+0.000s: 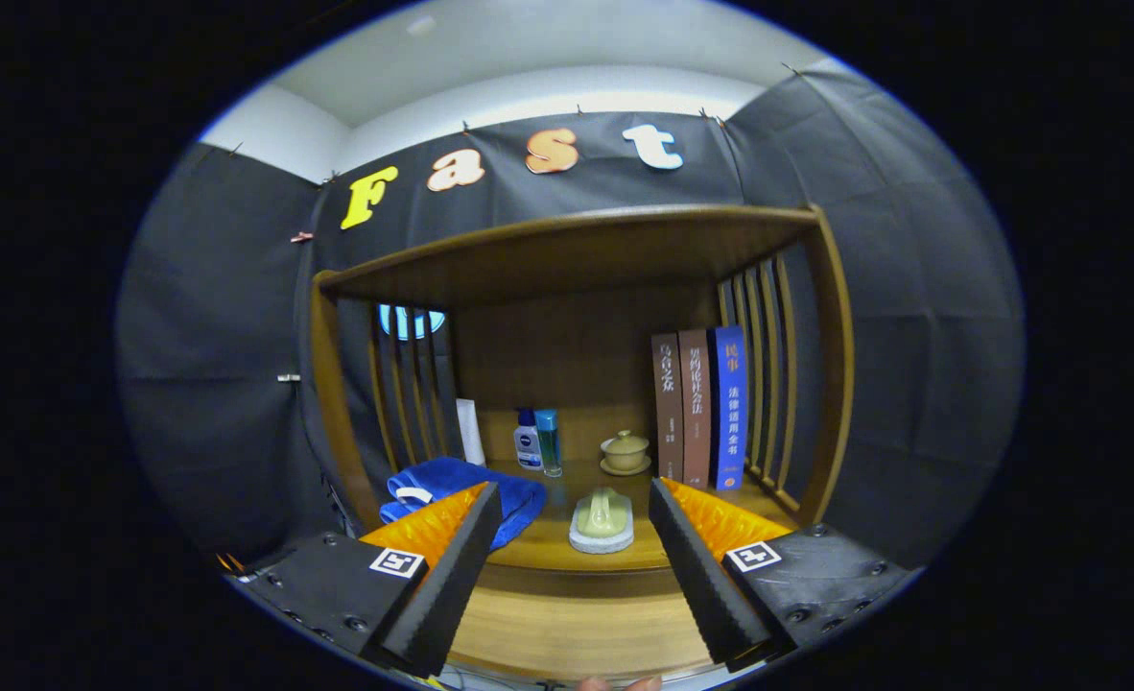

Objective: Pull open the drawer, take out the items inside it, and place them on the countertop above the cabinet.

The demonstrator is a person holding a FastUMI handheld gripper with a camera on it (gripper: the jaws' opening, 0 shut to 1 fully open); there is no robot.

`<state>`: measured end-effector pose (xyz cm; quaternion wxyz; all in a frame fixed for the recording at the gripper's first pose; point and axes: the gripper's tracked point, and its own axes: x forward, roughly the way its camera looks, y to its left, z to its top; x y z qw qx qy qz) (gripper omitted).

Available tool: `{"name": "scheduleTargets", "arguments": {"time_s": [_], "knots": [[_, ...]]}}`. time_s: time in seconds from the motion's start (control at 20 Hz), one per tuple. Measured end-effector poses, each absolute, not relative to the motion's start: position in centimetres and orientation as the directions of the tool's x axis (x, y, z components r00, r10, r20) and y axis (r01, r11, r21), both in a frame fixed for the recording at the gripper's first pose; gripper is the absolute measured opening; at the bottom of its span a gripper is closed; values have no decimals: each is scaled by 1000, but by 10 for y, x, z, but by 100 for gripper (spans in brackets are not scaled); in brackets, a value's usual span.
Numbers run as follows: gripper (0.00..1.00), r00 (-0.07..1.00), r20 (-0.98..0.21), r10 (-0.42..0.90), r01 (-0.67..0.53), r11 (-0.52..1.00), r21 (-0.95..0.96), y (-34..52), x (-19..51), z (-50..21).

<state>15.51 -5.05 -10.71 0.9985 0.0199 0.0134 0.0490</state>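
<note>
My gripper [575, 494] is open, its two black-padded fingers [452, 566] spread wide with nothing between them. Just ahead of the fingertips, a pale green and white handled object [602, 521] rests on the wooden countertop [553, 552] of the cabinet. A blue towel [461, 485] lies on the countertop by the left finger, partly hidden behind it. Below the countertop's front edge, between the fingers, a lighter wooden panel [577, 624] shows; I cannot tell whether it is the drawer's front or its inside.
Further back on the countertop stand a white tube [471, 432], two small bottles [538, 441], a lidded beige cup on a saucer [626, 452] and three upright books [698, 408]. A wooden top and slatted sides [768, 384] enclose the space.
</note>
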Motion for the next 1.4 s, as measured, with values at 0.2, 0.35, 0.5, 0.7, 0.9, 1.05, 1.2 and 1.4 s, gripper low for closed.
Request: {"name": "scheduleTargets", "arguments": {"time_s": [0.2, 0.35, 0.5, 0.7, 0.9, 1.05, 1.2, 1.4], "knots": [[99, 998, 41, 46, -51, 989, 140, -49, 104, -117], [99, 1000, 26, 4, -8, 987, 162, -56, 82, -141], [99, 1000, 12, -7, 5, 992, 123, -54, 65, -170], [99, 998, -47, 35, -34, 999, 30, -33, 44, -222], [99, 989, -138, 48, -41, 998, 47, -22, 47, -276], [99, 980, -194, 36, -29, 999, 39, -25, 55, -307], [99, 973, -231, 26, -19, 999, 32, -25, 64, -330], [99, 964, -267, 14, -14, 1000, 4, -19, 70, -352]]}}
